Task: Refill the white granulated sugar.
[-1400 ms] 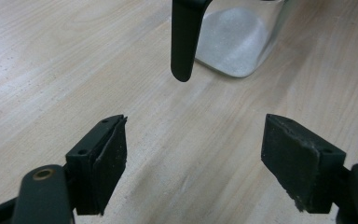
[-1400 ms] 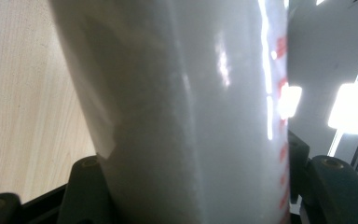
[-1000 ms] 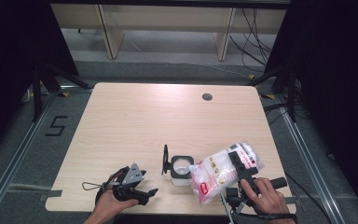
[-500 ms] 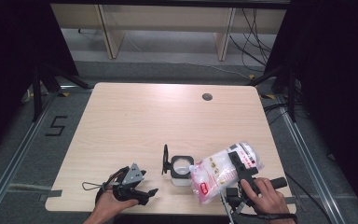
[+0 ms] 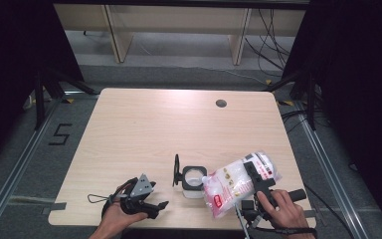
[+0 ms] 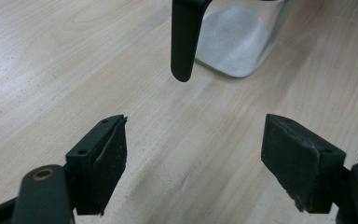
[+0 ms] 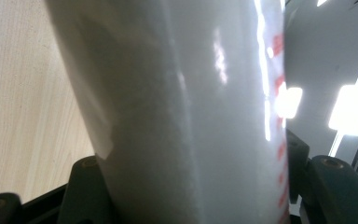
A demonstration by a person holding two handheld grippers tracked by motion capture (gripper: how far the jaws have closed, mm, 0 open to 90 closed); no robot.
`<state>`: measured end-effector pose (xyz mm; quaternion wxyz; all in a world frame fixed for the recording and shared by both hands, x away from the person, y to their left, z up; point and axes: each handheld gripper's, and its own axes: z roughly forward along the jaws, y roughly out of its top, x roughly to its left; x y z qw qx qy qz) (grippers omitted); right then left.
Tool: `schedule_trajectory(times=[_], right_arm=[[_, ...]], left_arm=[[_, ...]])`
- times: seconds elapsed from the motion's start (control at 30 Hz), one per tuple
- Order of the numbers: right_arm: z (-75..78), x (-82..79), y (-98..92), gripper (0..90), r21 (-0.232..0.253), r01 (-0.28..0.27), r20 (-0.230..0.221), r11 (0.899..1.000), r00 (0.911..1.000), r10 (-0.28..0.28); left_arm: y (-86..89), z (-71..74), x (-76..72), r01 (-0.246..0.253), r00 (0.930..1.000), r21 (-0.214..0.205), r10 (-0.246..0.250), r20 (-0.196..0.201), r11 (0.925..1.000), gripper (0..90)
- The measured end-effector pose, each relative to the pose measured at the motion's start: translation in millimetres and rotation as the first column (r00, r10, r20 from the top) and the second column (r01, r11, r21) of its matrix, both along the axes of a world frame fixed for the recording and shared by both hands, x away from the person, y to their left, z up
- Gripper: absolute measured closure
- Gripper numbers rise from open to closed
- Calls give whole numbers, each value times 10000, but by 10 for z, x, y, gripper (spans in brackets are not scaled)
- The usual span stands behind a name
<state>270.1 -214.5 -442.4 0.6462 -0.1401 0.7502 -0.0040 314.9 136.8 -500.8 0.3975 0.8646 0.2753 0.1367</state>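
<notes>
A clear bag of white powder with red print (image 5: 236,184) is tilted toward a small clear square container (image 5: 193,179) near the table's front edge. My right gripper (image 5: 254,175) is shut on the bag, whose glossy side (image 7: 182,112) rises between the jaws in the right gripper view. The container has a black rim and a black hinged lid (image 5: 176,170) standing open on its left. In the left gripper view the lid's edge (image 6: 184,42) and the container's white contents (image 6: 235,39) lie ahead. My left gripper (image 5: 151,205) rests at the front left, open, nothing between its pads (image 6: 109,163).
The light wooden table (image 5: 144,129) has a round cable hole (image 5: 221,103) at the back right. Dark stands and cables lie on the floor beside it, with shelving legs behind. A black cable loop (image 5: 99,199) trails from the left gripper.
</notes>
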Motion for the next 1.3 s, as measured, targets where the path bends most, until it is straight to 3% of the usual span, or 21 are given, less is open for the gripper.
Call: schedule_trajectory(times=[0.13, 0.17, 0.23, 0.43, 0.57, 0.6, 0.67, 0.7, 0.8, 0.93, 1.03, 1.1, 1.2, 1.3], right_arm=[[-2, 1, -1, 421, 16, 5, 0, 10000, 10000, -5], [14, -6, -3, 421, -295, 104, 3, 9995, 9999, -104], [19, -6, 0, 422, -374, 109, 10, 9992, 9999, -109], [3, -2, -1, 422, -116, 53, -9, 9999, 10000, -53], [-1, -6, -4, 422, 8, 84, 20, 10000, 10000, -84], [2, -5, -4, 422, 3, 69, 15, 10000, 10000, -69], [40, 10, 9, 422, -456, -207, 124, 9987, 9997, 213], [9, -1, -8, 422, 9, 49, 7, 10000, 10000, -49], [13, 0, -13, 423, 16, 36, 22, 10000, 10000, -36], [30, 2, -8, 424, -169, -16, 10, 9999, 10000, 16], [14, 4, -16, 425, 104, -45, 59, 9999, 10000, 45], [49, 10, -3, 426, -319, -154, 49, 9994, 9999, 156], [35, 5, -12, 427, -47, -38, -33, 10000, 10000, 38], [34, 6, -12, 429, -50, -43, -49, 10000, 10000, 43]], left_arm=[[-6, -4, -3, -28, 10000, -101, 28, -29, 9999, 220], [-6, -4, -3, -30, 10000, -100, 29, -29, 9999, 220], [-7, -4, -4, 9, 10000, -110, -10, -59, 9999, 220], [-12, -10, -13, -176, 9997, -194, 172, -177, 9997, 220], [-6, -4, -3, -33, 10000, -93, 32, -28, 10000, 219], [-12, -10, -13, -168, 9997, -211, 164, -182, 9996, 220], [-13, -11, -16, -209, 9995, -242, 203, -222, 9995, 220], [-14, -11, -15, -212, 9996, -245, 207, -214, 9995, 220], [-6, -6, -11, -153, 9997, -109, 151, -165, 9998, 220], [-14, -11, -16, -210, 9996, -243, 205, -213, 9995, 220], [-1, 0, 0, -14, 10000, -24, 14, 0, 10000, 220], [0, 0, 0, -14, 10000, -23, 14, 5, 10000, 219], [-5, -5, -9, -130, 9998, -110, 129, -130, 9999, 219], [0, 1, 0, -5, 10000, -1, 5, 4, 10000, 220]])
